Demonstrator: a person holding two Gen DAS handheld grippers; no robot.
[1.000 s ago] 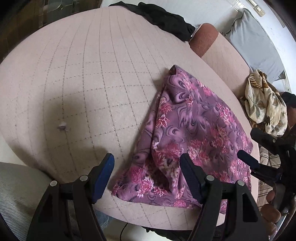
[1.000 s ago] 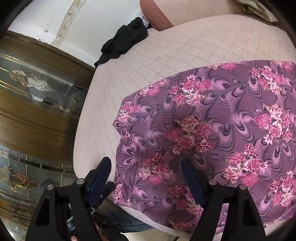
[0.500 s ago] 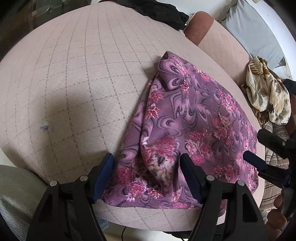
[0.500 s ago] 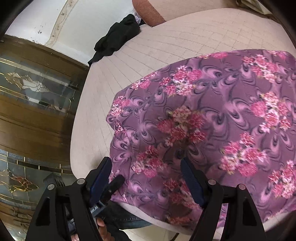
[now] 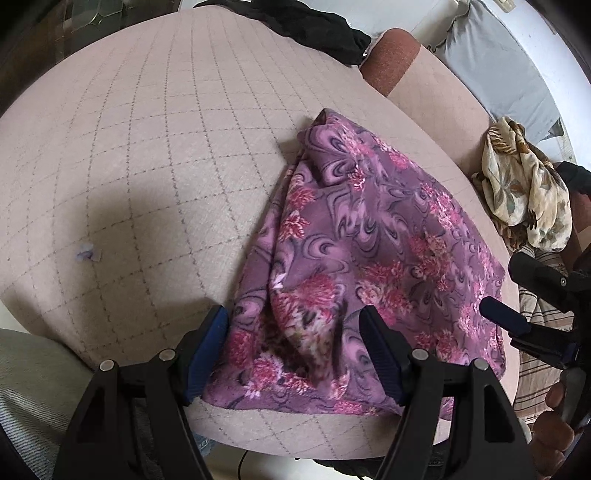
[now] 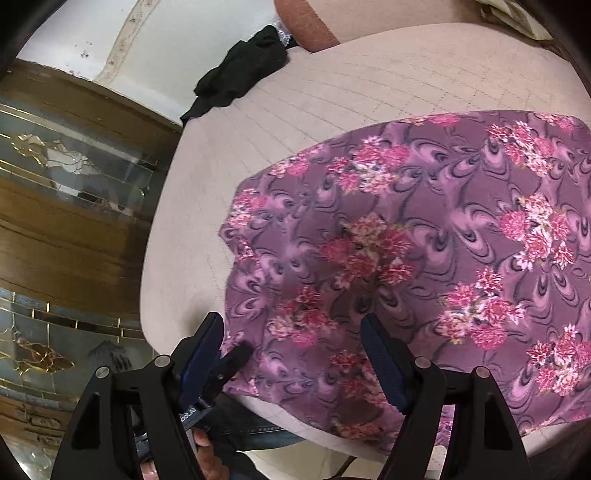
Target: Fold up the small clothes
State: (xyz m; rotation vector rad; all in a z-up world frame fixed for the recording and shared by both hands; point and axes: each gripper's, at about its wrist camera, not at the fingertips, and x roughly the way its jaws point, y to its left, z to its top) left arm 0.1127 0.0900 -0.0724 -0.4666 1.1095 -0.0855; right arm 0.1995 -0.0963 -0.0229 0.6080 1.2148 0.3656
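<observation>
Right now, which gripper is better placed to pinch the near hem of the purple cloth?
Probably left. The left gripper straddles the purple cloth at its near hem, jaws open. The right gripper sits over flat cloth further in.

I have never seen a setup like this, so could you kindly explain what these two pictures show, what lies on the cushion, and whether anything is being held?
There is no robot: a person holds a two-finger gripper in each hand, each carrying a fisheye camera looking along its fingers. One picture comes from the left gripper, the other from the right gripper. A purple floral garment lies on a quilted beige cushion. A black garment sits at the far edge, and a cream patterned cloth lies off to the side. Both grippers stand open above the garment's near edge; nothing is held.
</observation>
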